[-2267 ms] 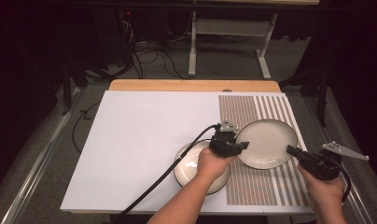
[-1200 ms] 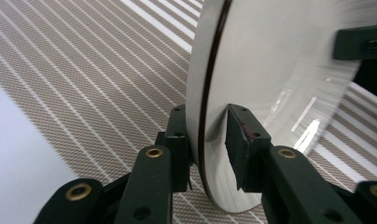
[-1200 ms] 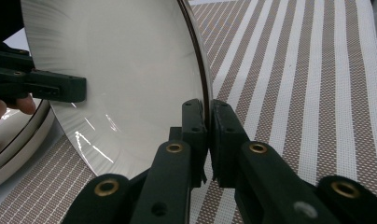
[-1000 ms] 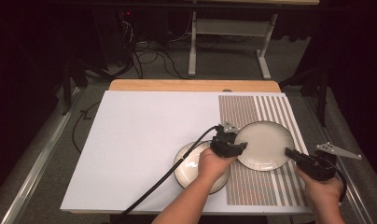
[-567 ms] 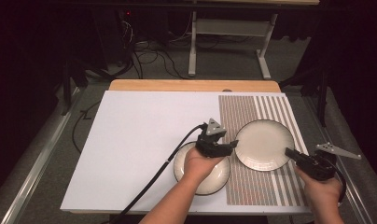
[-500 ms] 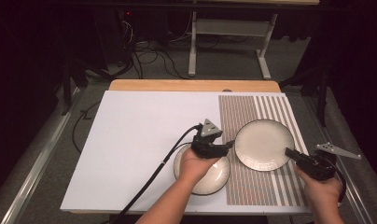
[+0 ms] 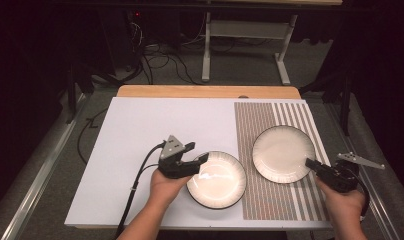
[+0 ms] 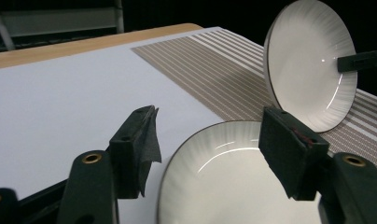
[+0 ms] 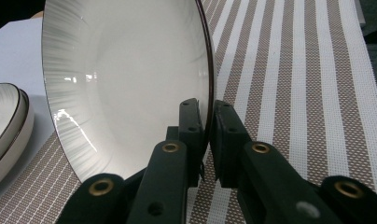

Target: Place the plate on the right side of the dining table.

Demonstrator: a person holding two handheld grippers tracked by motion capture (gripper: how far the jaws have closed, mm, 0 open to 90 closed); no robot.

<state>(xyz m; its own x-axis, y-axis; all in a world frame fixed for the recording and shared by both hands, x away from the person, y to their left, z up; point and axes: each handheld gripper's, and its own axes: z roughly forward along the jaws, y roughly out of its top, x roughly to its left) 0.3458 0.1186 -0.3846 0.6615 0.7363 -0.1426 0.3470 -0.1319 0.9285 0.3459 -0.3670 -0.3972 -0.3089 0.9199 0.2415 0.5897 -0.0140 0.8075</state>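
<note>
Your right gripper (image 9: 205,135) pinches the rim of the tilted plate (image 7: 282,152), raising it off the striped mat (image 7: 290,200) for transfer. Your left gripper (image 8: 210,149) stands wide open beside the stacked plates (image 7: 217,179), clearing the way.

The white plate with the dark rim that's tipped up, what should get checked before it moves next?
1. Right gripper shut on the tilted white plate with the dark rim: ok.
2. Grip sits on the rim edge only: cannot tell if it is firm.
3. Left gripper open and off that plate: ok.
4. Stacked white plates flat on the table: ok.
5. Brown striped mat lies flat under the tilted plate: ok.
</note>
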